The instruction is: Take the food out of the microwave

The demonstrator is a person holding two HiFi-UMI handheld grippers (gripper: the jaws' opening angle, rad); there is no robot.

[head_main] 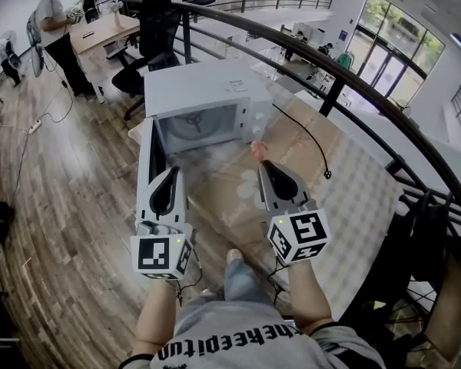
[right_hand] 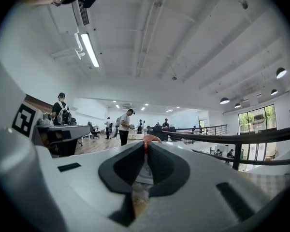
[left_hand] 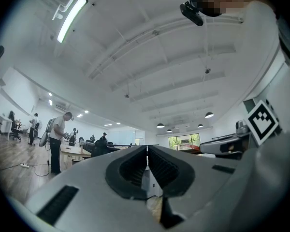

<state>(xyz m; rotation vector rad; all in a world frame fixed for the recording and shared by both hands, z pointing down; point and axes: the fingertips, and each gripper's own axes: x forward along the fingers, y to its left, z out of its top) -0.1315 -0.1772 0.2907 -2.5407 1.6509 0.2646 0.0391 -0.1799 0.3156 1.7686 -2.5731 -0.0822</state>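
A white microwave (head_main: pixel 203 102) stands on the table with its door (head_main: pixel 148 164) swung open to the left. Its cavity shows only the turntable. My right gripper (head_main: pixel 262 163) is in front of the microwave's right side, shut on a small pinkish-orange piece of food (head_main: pixel 256 149). That food (right_hand: pixel 148 139) pokes out above the closed tips of the right gripper (right_hand: pixel 146 148). My left gripper (head_main: pixel 171 172) hangs by the open door, raised off the table. The left gripper (left_hand: pixel 146 150) is shut, with nothing between its pads.
Brown cardboard (head_main: pixel 288 156) covers the table, with a black cable (head_main: pixel 311 138) lying across it. A black railing (head_main: pixel 334 91) runs behind and to the right. An office chair (head_main: pixel 152 41) and a desk stand beyond the microwave. People stand far off at left (head_main: pixel 58 21).
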